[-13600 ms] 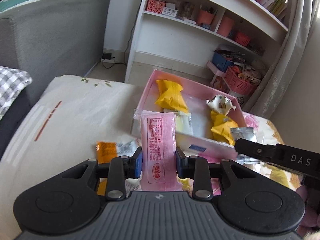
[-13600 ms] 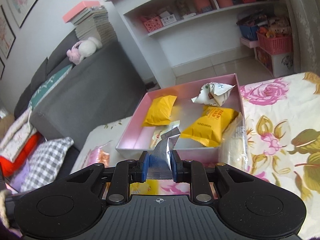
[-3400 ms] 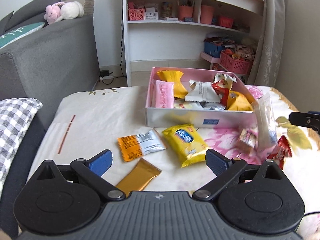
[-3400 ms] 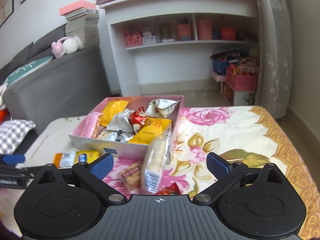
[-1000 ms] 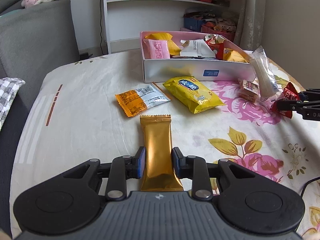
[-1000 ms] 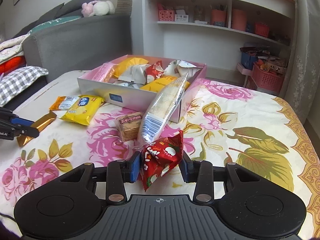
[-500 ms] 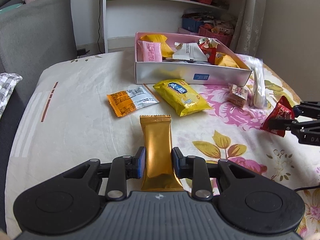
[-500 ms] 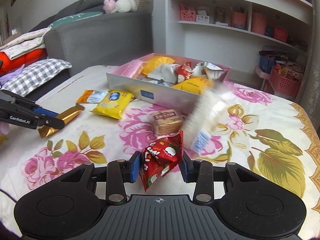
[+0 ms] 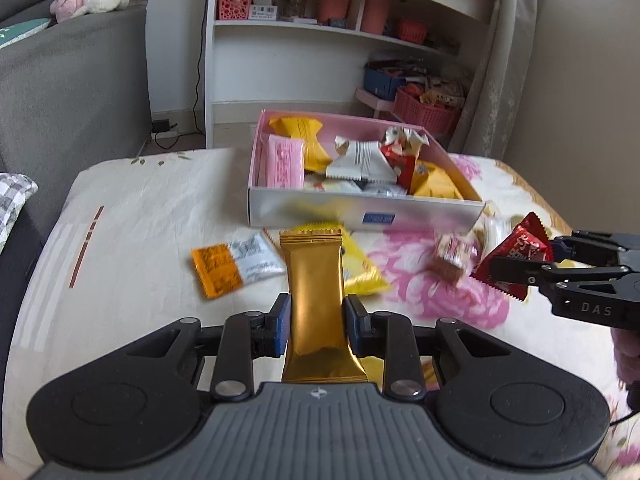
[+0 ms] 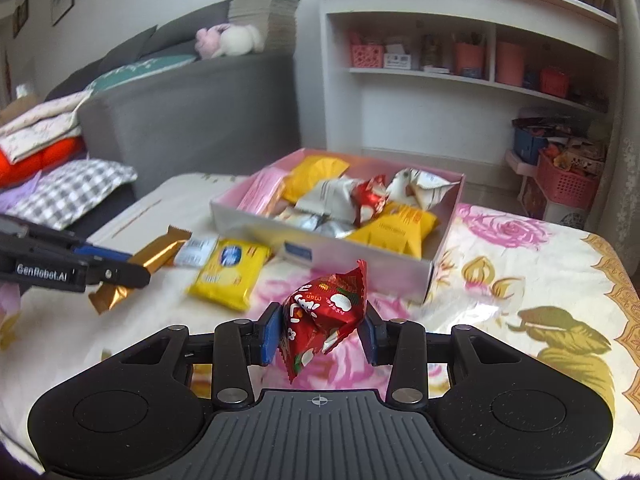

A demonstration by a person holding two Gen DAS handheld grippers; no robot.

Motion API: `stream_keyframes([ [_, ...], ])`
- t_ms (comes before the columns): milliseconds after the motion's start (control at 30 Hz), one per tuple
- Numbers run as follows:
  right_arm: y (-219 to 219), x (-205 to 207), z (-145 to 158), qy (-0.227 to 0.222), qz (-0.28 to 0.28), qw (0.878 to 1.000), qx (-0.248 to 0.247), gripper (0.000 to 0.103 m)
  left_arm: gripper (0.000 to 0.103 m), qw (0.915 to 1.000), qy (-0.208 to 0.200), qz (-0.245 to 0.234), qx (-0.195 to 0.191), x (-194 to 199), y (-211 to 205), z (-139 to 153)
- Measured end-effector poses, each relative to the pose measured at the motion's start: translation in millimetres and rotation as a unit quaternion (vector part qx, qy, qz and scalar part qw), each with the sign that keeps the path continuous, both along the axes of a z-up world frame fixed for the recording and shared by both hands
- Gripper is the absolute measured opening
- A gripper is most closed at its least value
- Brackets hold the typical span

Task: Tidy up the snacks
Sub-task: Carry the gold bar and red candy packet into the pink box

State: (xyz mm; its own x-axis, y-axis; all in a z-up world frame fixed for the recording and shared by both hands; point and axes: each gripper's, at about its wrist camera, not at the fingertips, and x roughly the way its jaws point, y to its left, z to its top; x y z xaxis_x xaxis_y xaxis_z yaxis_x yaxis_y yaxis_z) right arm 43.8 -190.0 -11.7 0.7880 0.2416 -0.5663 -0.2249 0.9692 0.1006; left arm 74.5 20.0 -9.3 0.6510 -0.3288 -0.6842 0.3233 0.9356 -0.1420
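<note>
At centre of floral-covered table (image 9: 132,216): pink box (image 9: 360,216), open-topped, white front wall with small blue label. Contents, seen from left wrist view: pink packet (image 9: 285,162) upright against left wall; yellow packet (image 9: 298,130) at far left corner; white striped packet (image 9: 360,160) in middle; red packet (image 9: 402,160) beside it; white crumpled packet (image 9: 404,136) at far right; yellow-orange packet (image 9: 436,182) at near right corner; silver packets low along front wall. Box crowded, little bare floor visible.

Left gripper (image 9: 318,322): jaws narrow, clamped on gold bar packet (image 9: 316,292), held lengthwise, clear of table, short of box front wall.

Right gripper (image 10: 320,332): jaws partly closed, pinching red snack packet (image 10: 326,312), lifted off table, near box's right front corner.

Loose on table before box: orange-and-silver packet (image 9: 236,266), yellow packet with blue logo (image 10: 230,270) partly behind gold bar, small brown packet (image 9: 450,258) (blurred), clear long packet (image 9: 492,228) by box corner (blurred).

Open cloth left of box up to table's left edge; grey sofa (image 9: 72,88) beyond. Right half of table bare, patterned border at edge. White shelving (image 9: 340,40) behind table.
</note>
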Motion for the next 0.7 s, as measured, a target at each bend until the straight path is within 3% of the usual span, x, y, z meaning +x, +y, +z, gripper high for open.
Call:
stream_keyframes([
  [233, -6.4, 35.9, 16.0, -0.010, -0.062, 0.996, 0.057, 0.039, 0.026, 0.9991, -0.012, 0.020, -0.036, 23.1, -24.0, 14.4],
  [700, -35.2, 112.9, 27.1, -0.010, -0.107, 0.986, 0.126, 0.039, 0.026, 0.9984, -0.023, 0.016, -0.049, 97.0, -52.3, 19.6],
])
